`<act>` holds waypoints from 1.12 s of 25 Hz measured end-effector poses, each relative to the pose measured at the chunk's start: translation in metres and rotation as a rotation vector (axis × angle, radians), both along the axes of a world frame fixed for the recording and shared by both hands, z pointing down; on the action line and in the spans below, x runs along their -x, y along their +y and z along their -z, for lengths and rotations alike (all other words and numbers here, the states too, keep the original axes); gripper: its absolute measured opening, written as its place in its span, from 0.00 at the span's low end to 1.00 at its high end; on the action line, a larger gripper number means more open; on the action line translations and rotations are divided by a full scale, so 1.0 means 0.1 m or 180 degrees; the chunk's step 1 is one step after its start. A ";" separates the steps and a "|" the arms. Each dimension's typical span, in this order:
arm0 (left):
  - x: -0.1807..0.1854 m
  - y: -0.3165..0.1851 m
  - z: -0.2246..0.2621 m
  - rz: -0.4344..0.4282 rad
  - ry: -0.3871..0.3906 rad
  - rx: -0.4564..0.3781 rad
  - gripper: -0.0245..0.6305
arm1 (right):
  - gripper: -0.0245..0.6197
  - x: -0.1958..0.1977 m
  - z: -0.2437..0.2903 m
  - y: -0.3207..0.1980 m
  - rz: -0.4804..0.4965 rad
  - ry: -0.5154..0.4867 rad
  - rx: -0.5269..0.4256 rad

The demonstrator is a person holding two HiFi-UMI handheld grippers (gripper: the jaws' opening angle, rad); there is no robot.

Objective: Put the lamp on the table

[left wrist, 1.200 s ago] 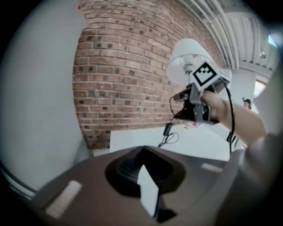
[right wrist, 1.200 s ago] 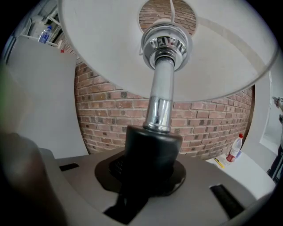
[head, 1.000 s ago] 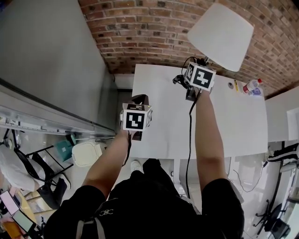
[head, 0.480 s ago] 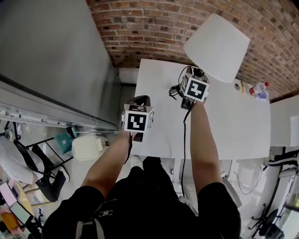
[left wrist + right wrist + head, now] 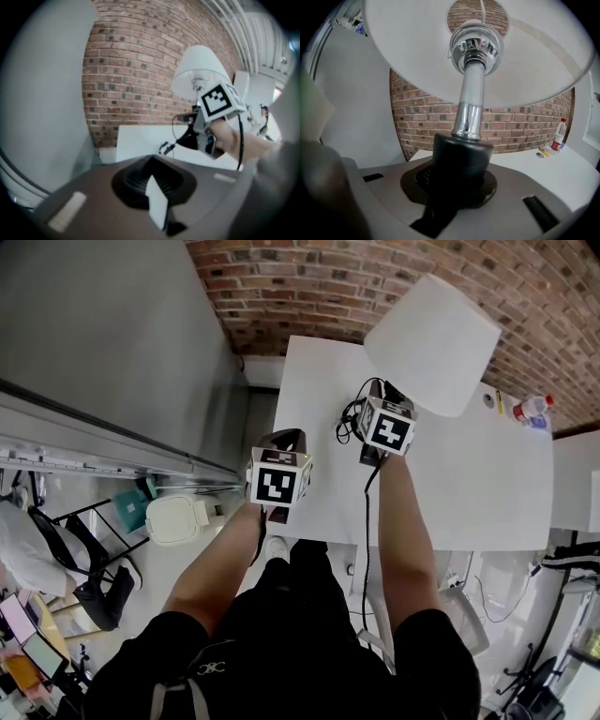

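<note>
The lamp has a white shade (image 5: 431, 343) and a chrome stem (image 5: 469, 110) rising from a black base. My right gripper (image 5: 378, 399) is shut on that black base (image 5: 459, 164) and holds the lamp upright over the left part of the white table (image 5: 450, 493). Whether the base touches the table I cannot tell. The lamp's black cord (image 5: 349, 413) trails beside it. In the left gripper view the lamp shade (image 5: 199, 70) and the right gripper (image 5: 206, 133) are ahead. My left gripper (image 5: 281, 442) hangs off the table's left front edge, shut with nothing in it.
A clear bottle with a red cap (image 5: 532, 409) and a yellow pen (image 5: 543, 152) lie at the table's far right. A brick wall (image 5: 309, 277) runs behind the table and a grey panel (image 5: 103, 343) stands to its left. A white bin (image 5: 178, 519) is on the floor.
The right gripper and the lamp have drifted a little left and nearer over the table. The left gripper has stayed where it was.
</note>
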State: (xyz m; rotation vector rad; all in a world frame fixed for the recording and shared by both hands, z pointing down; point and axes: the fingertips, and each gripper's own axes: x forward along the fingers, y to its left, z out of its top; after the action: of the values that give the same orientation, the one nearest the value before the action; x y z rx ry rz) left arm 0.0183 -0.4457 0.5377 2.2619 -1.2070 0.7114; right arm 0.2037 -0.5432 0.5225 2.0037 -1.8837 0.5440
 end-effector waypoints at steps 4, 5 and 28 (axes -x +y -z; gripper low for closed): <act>-0.02 0.10 -0.12 -0.0062 0.0009 0.0054 0.04 | 0.15 -0.03 -0.16 0.16 0.0014 0.0044 0.0031; -0.04 0.12 -0.15 -0.0078 0.0020 0.0057 0.04 | 0.15 -0.04 -0.20 0.21 0.0010 0.0057 0.0032; -0.29 0.24 -0.64 -0.0373 -0.0006 -0.0057 0.04 | 0.14 -0.17 -0.90 0.34 -0.0068 0.0369 -0.0291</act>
State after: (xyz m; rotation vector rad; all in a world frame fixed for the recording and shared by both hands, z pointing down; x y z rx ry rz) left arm 0.0478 -0.4214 0.6014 2.3628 -1.0928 0.7490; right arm 0.2208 -0.5092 0.6121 2.0673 -1.8505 0.3449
